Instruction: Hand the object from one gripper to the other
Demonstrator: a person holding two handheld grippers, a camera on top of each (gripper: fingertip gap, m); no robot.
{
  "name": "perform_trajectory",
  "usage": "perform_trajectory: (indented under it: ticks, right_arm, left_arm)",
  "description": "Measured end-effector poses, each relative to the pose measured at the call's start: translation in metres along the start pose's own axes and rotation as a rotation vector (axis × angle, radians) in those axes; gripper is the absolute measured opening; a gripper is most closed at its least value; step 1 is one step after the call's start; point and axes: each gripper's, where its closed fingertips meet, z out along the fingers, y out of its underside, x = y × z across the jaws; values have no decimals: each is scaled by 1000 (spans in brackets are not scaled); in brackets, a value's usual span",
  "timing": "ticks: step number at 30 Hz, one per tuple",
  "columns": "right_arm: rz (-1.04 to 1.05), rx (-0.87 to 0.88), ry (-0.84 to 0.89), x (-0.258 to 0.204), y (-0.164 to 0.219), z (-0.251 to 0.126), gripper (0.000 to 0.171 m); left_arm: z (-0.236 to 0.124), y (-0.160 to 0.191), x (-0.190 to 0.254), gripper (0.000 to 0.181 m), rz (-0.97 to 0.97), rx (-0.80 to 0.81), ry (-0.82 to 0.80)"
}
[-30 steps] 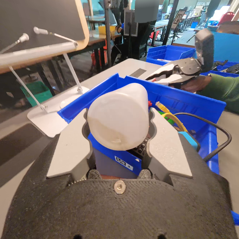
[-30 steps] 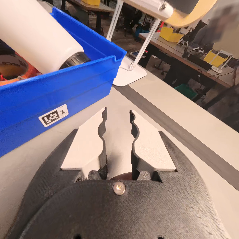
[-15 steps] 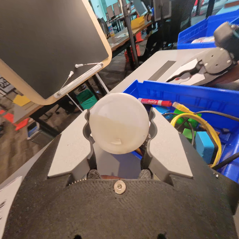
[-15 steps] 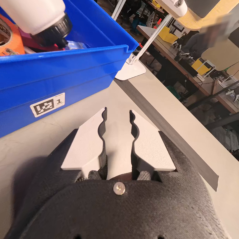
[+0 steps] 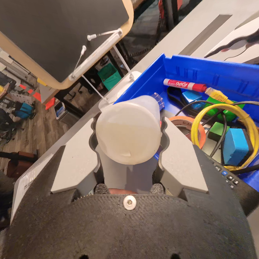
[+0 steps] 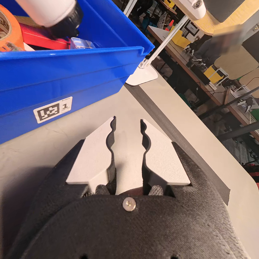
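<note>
so left gripper (image 5: pixel 128 134) jaws clamp the white bottle (image 5: pixel 128 131); right gripper (image 6: pixel 127 119), jaws apart and empty, should approach the cap at 11 o'clock.

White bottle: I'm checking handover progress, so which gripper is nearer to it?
Left. The left gripper is shut on the white bottle; the right gripper is open, empty, outside the blue bin.

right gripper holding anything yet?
No, the right gripper is open with only bare table between its fingers; the white bottle sits in the left gripper.
</note>
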Motion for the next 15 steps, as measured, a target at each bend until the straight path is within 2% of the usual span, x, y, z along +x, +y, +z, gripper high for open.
perform_trajectory:
  ticks: [4, 10, 15]
  right_arm:
    - [-5, -1, 2, 0, 0, 0, 36]
    - [-14, -7, 2, -1, 1, 1, 36]
    - [-21, -10, 3, -2, 1, 1, 36]
  left_arm:
    - [7, 4, 1, 93, -22, -38, -2]
    - [-11, -21, 6, 93, -45, 26, 50]
    - [-23, -43, 30, 92, -21, 61, 127]
